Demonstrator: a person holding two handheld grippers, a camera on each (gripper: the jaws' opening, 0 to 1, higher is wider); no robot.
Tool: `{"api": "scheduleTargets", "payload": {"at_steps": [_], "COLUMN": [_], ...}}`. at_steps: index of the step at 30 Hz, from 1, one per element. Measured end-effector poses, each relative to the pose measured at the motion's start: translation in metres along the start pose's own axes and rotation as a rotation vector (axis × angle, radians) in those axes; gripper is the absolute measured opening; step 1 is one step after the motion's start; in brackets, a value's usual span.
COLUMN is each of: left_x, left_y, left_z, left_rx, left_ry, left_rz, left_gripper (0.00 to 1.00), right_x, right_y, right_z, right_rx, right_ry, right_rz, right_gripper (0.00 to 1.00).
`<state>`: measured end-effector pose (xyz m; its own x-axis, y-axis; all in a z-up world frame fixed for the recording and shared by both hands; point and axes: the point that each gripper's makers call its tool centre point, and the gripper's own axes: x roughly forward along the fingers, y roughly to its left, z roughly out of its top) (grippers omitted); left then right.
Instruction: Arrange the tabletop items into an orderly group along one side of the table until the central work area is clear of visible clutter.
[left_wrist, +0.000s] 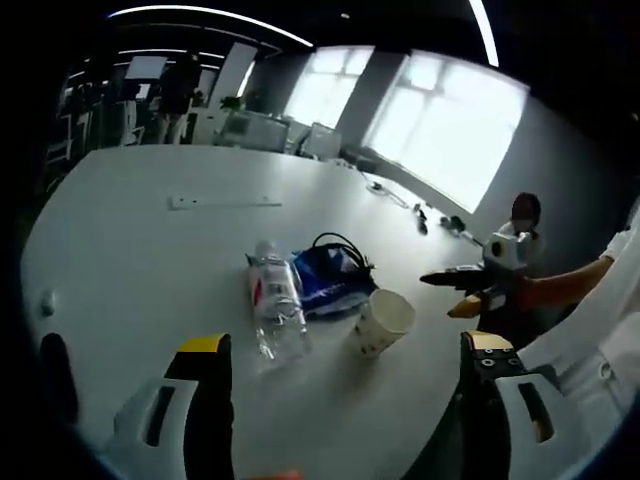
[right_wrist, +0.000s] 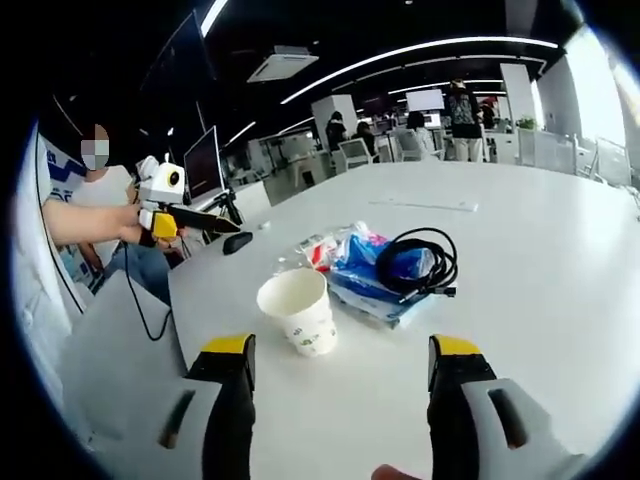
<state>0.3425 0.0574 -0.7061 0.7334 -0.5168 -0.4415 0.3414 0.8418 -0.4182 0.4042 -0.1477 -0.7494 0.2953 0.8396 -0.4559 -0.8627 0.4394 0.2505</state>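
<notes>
Ahead of your right hand-held gripper (right_wrist: 340, 375), whose jaws stand apart, the paper cup (right_wrist: 299, 311) is the nearest obstacle, upright on the table (right_wrist: 540, 270). Just behind it a blue packet (right_wrist: 372, 272) carries a coiled black cable (right_wrist: 415, 260), with a plastic bottle (left_wrist: 275, 300) lying alongside. These crowd together, leaving little room between them. Wide bare table opens to either side and beyond, up to a thin white strip (left_wrist: 222, 202) far back. Your left hand-held gripper (left_wrist: 345, 375) faces the same cluster.
</notes>
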Motion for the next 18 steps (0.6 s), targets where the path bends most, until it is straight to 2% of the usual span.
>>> {"api": "scheduleTargets", "payload": {"at_steps": [18], "left_x": [0.020], "left_y": [0.008], "left_z": [0.007], "left_rx": [-0.001], "left_ry": [0.011], "left_rz": [0.000], "left_gripper": [0.91], "right_x": [-0.007], "right_y": [-0.010], "right_z": [-0.005], "right_rx": [0.014], "right_ry": [0.006], "right_rz": [-0.029], "right_gripper": [0.66]}}
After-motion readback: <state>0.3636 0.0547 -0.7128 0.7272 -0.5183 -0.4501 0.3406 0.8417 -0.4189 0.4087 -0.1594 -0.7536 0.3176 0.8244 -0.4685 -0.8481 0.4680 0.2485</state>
